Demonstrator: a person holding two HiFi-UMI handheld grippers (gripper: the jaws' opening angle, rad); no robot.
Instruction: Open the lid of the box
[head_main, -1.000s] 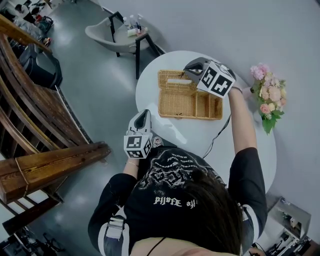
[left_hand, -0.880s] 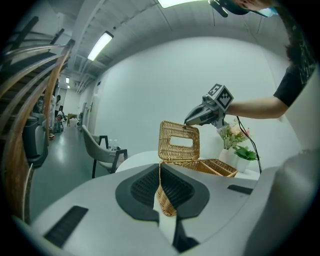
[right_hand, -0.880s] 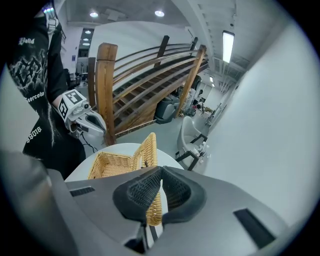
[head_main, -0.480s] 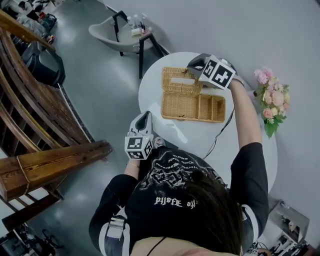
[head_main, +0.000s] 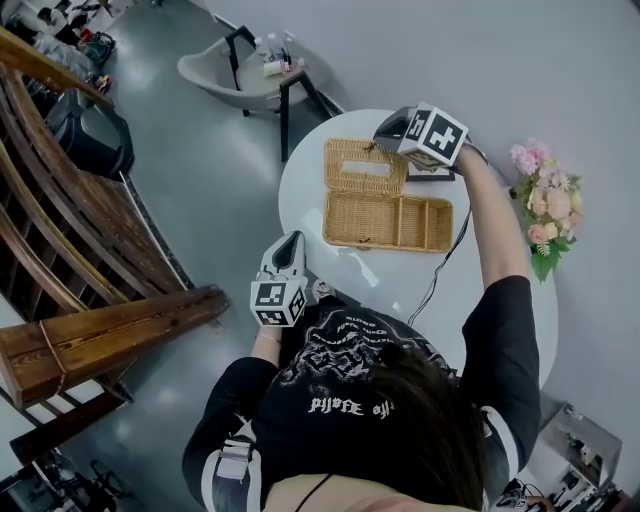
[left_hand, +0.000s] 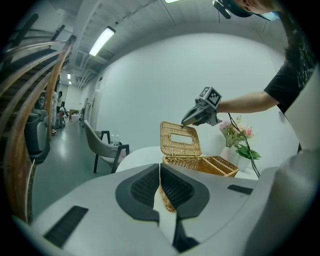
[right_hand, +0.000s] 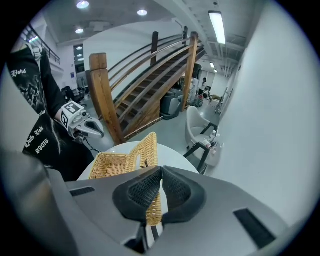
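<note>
Presently | item: wicker box (head_main: 385, 220) on white table (head_main: 330, 275), lid (head_main: 365, 165) raised | handling: judged light, stiff, brittle weave | best hold: lid's free edge | right gripper (head_main: 376, 143) pinched that edge | left gripper (head_main: 291, 238) pressed together, empty.

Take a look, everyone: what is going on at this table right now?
A person with a gripper in each hand is opening a wicker box on a round white table. The right gripper has its jaws shut on the top edge of the lid, which stands raised, roughly upright, with the box's inside showing. The left gripper hangs by the table's near edge, apart from the box, jaws shut on nothing. Flowers stand off to one side.
</note>
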